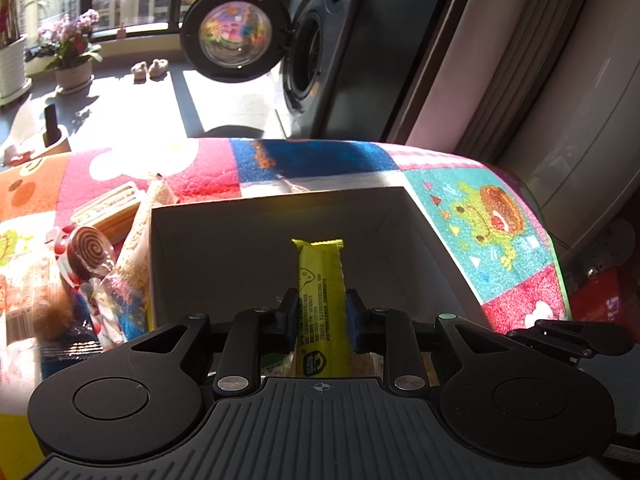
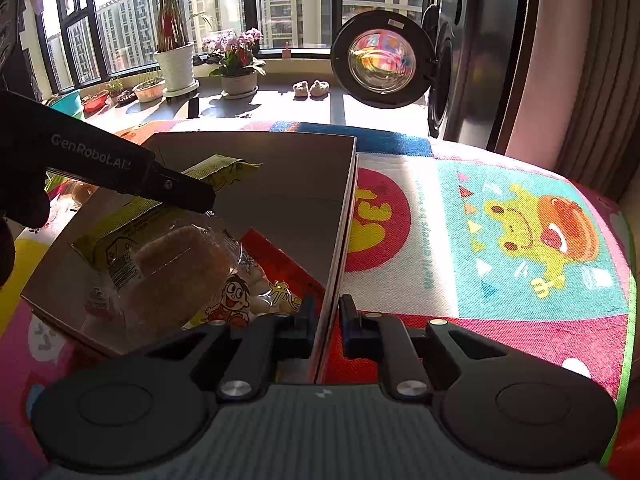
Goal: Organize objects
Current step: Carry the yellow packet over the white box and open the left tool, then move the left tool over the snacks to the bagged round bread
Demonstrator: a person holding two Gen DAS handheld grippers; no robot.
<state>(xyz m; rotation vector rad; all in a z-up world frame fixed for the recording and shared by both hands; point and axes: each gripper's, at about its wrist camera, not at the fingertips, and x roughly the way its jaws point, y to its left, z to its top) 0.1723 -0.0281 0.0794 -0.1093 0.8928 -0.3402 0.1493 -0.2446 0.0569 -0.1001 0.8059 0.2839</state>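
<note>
The yellow snack bar (image 1: 321, 280) is pinched lengthwise between the left tongs (image 1: 322, 316), hanging over the open cardboard box (image 1: 224, 240) with its far end poking toward the box's back wall. From the right-hand camera, the same bar (image 2: 218, 170) shows under the black arm of the left tongs (image 2: 188, 194), above a clear-wrapped bun (image 2: 180, 268) and a red cartoon-face packet (image 2: 240, 296) already lying in the box. The right tongs (image 2: 325, 316) straddle the box's right wall (image 2: 340, 240), one finger inside and one outside, closed in tight on the cardboard edge. The box sits on a bright patchwork cartoon mat (image 2: 520, 240). Just left of the box, more wrapped snacks lie in a heap, a swirl lollipop (image 1: 86, 254) among them.
</note>
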